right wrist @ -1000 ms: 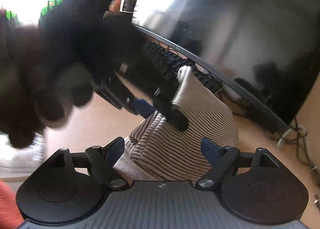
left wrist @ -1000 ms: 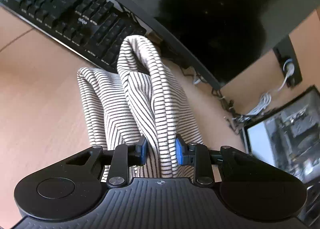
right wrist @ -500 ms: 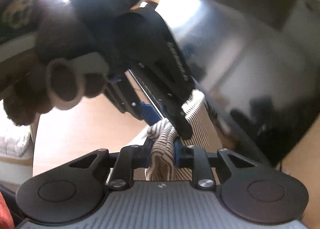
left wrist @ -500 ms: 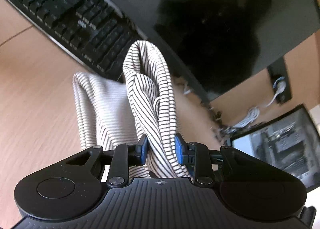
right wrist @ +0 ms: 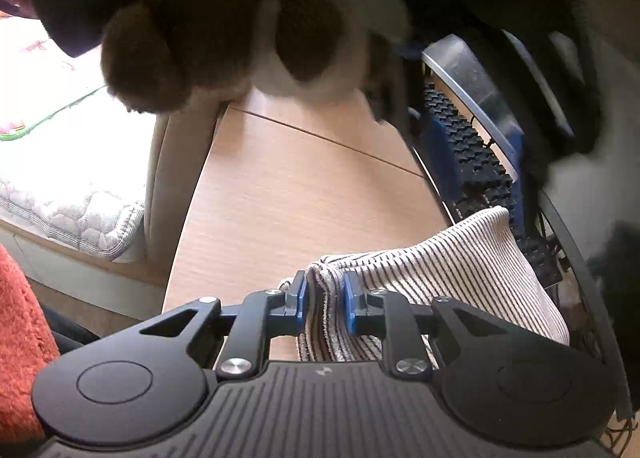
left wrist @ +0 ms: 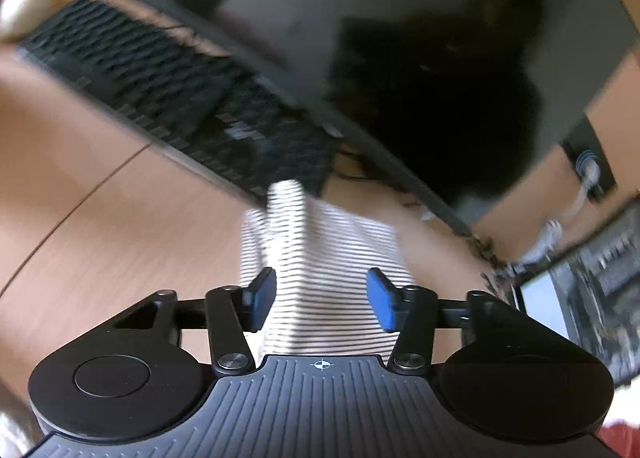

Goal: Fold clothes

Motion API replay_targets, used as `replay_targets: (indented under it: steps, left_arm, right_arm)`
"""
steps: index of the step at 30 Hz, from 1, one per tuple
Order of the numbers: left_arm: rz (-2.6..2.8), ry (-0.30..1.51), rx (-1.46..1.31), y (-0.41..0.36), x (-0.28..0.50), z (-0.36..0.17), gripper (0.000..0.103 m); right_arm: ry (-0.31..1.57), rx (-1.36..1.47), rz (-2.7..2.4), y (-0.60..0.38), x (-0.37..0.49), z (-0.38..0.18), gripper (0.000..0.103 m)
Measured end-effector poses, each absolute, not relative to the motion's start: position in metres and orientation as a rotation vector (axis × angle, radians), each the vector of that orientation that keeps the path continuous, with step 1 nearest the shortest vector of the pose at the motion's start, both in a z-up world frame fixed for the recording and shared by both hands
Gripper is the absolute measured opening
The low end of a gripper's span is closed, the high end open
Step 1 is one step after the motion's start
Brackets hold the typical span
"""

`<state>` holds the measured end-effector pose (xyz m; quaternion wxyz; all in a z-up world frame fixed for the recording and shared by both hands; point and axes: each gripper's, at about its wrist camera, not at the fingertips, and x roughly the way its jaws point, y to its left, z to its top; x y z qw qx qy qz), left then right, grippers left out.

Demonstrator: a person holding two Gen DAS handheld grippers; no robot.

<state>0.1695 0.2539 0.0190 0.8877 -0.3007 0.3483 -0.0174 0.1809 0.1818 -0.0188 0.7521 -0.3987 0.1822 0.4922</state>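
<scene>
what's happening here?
A person is folding a striped garment on a desk in front of a keyboard and monitor. The right gripper is shut on a bunched edge of it. The left gripper is open above the cloth, holding nothing.

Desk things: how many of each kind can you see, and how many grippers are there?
Striped garment: 1
Black keyboard: 1
Dark monitor: 1
Second screen, at the right edge of the left wrist view: 1
Grippers: 2, the left gripper open over the cloth, the right gripper shut on a bunch of the cloth
Total: 6
</scene>
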Motion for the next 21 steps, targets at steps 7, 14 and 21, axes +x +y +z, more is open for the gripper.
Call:
replay_targets:
  steps: [7, 14, 21]
  left_arm:
    - [-0.054, 0.825, -0.478, 0.235, 0.204, -0.008, 0.038]
    - [-0.076, 0.845, -0.537, 0.244, 0.203, -0.027, 0.059]
    - [-0.094, 0.864, -0.630, 0.254, 0.204, -0.046, 0.059]
  right_arm:
    - [0.533, -0.610, 1.062, 0.141, 0.213, 0.022, 0.035]
    - [0.846, 0.023, 0.795, 0.042, 0.294, 0.034, 0.083]
    - [1.082, 0.371, 0.722, 0.027, 0.305, -0.042, 0.083]
